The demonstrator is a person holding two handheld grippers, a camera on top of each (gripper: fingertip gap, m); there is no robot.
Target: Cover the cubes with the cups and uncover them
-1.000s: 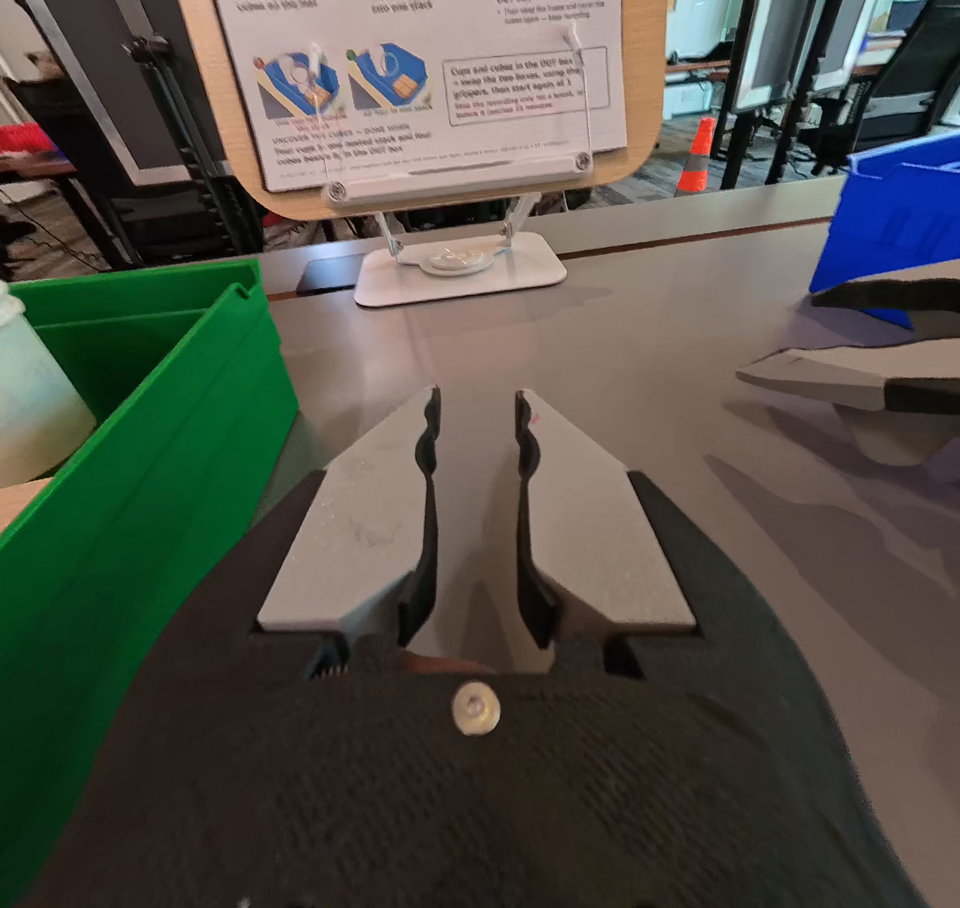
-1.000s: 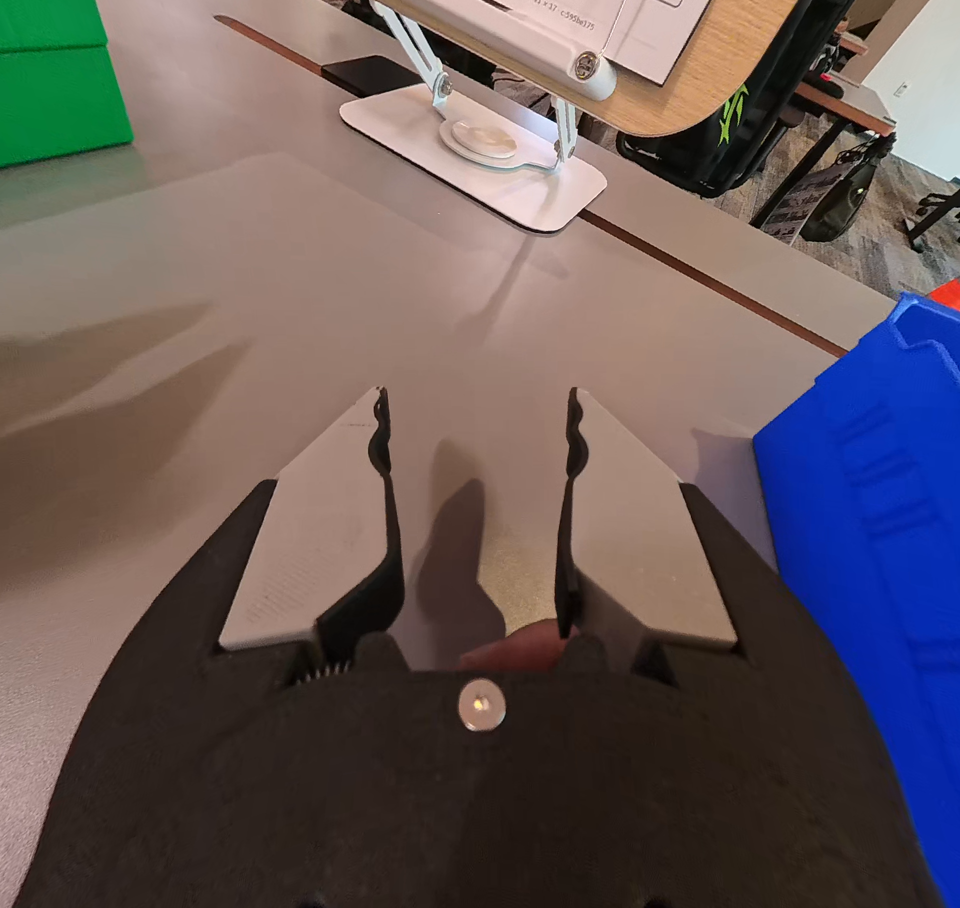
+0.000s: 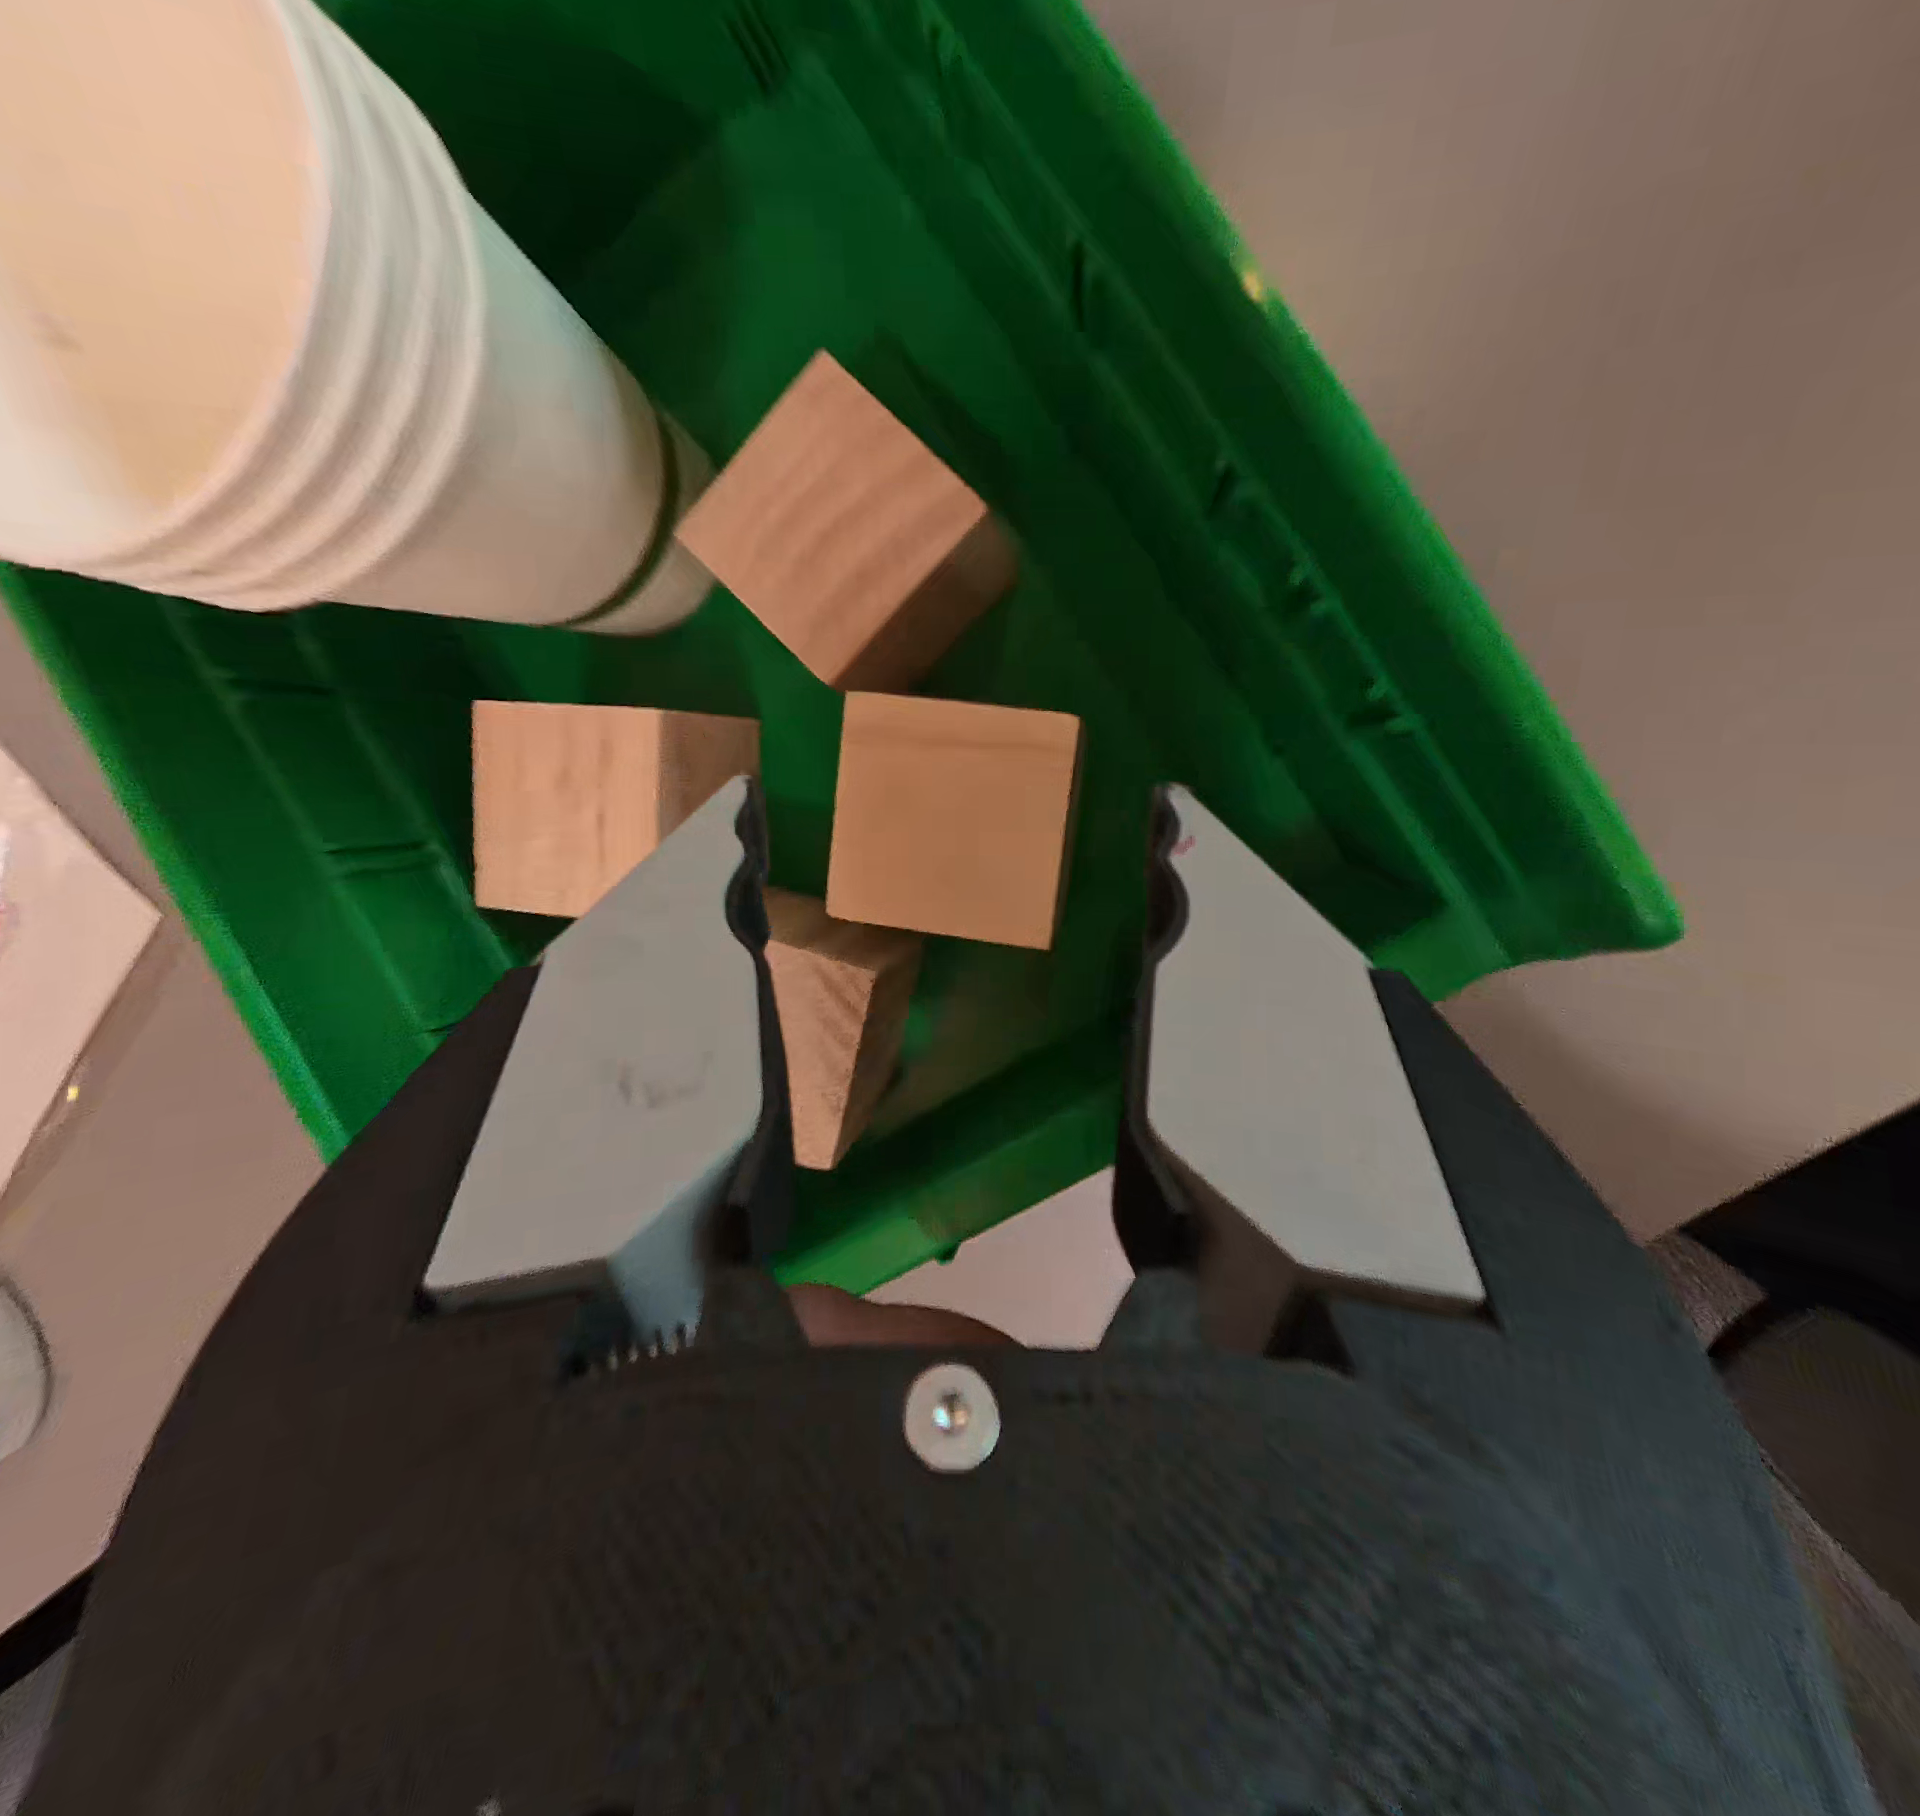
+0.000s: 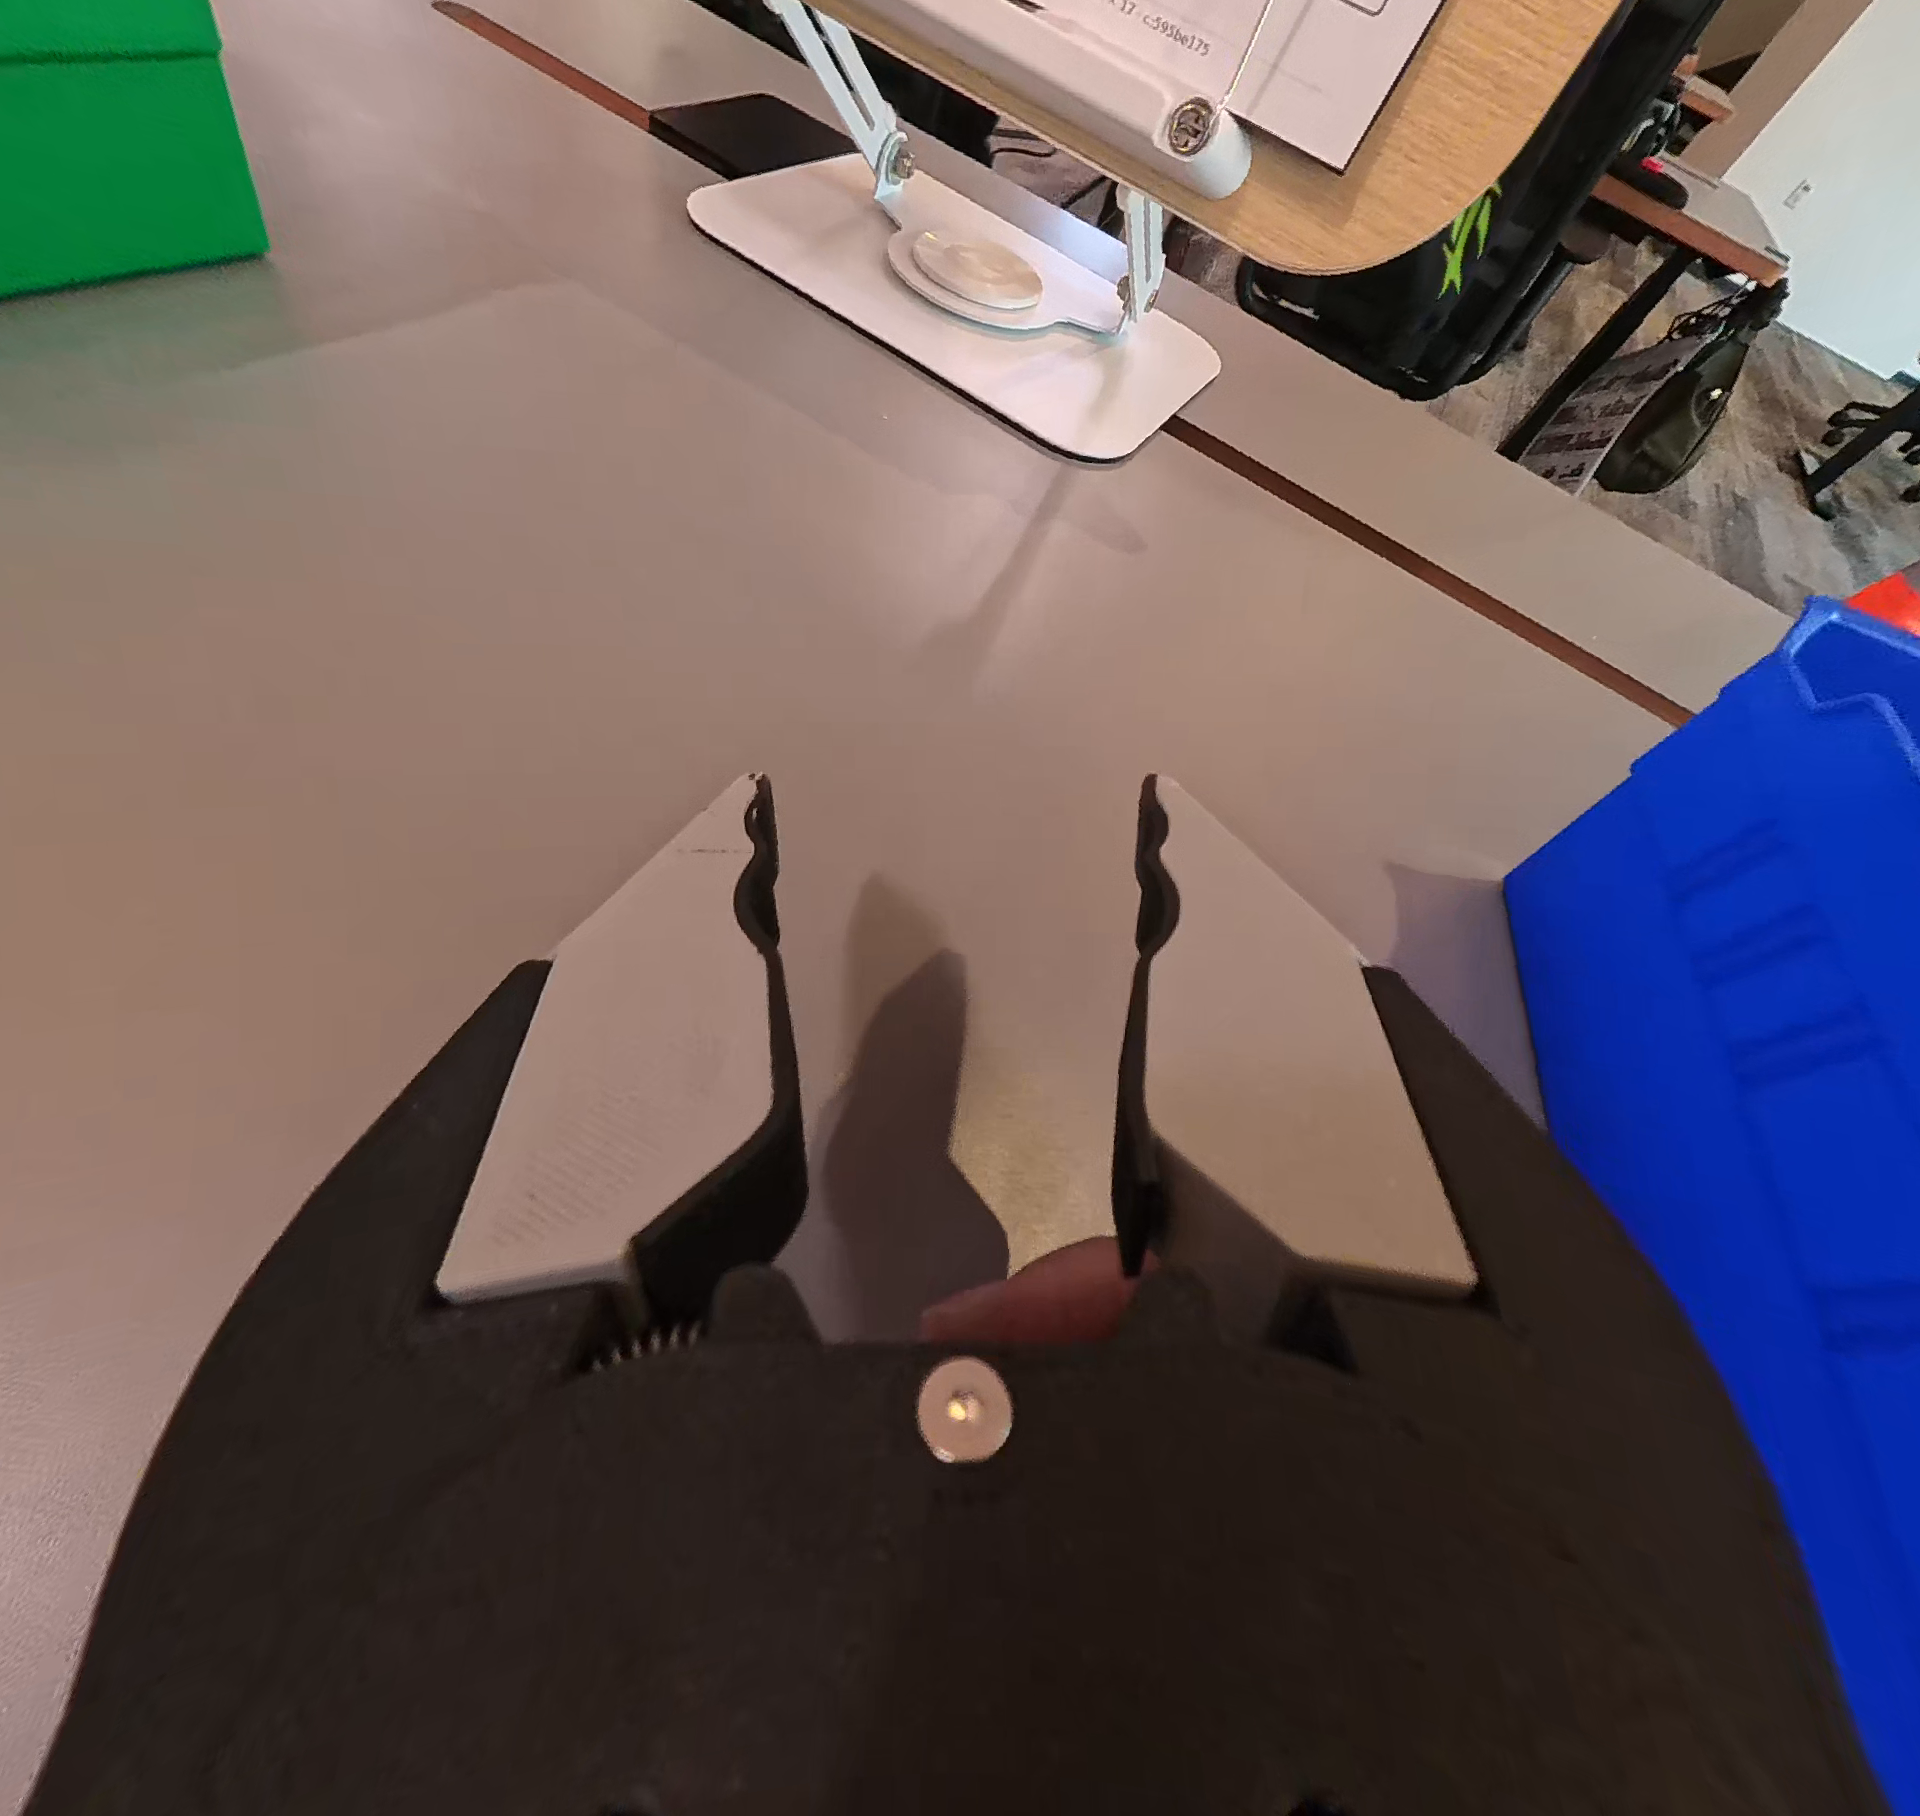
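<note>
Left wrist view: spread fingers (image 3: 665, 935) hover around a wooden cube (image 3: 951, 816), gripping nothing.

Four wooden cubes (image 3: 951, 816), one stack of cups (image 3: 312, 312), one green bin (image 3: 1143, 416), one blue bin (image 4: 1745, 1039).

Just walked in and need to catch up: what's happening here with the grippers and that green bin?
The left gripper hangs open above the green bin, over one of the four wooden cubes, gripping nothing. A stack of white cups lies in the bin too. The right gripper is open and empty over the grey table, beside a blue bin.
</note>
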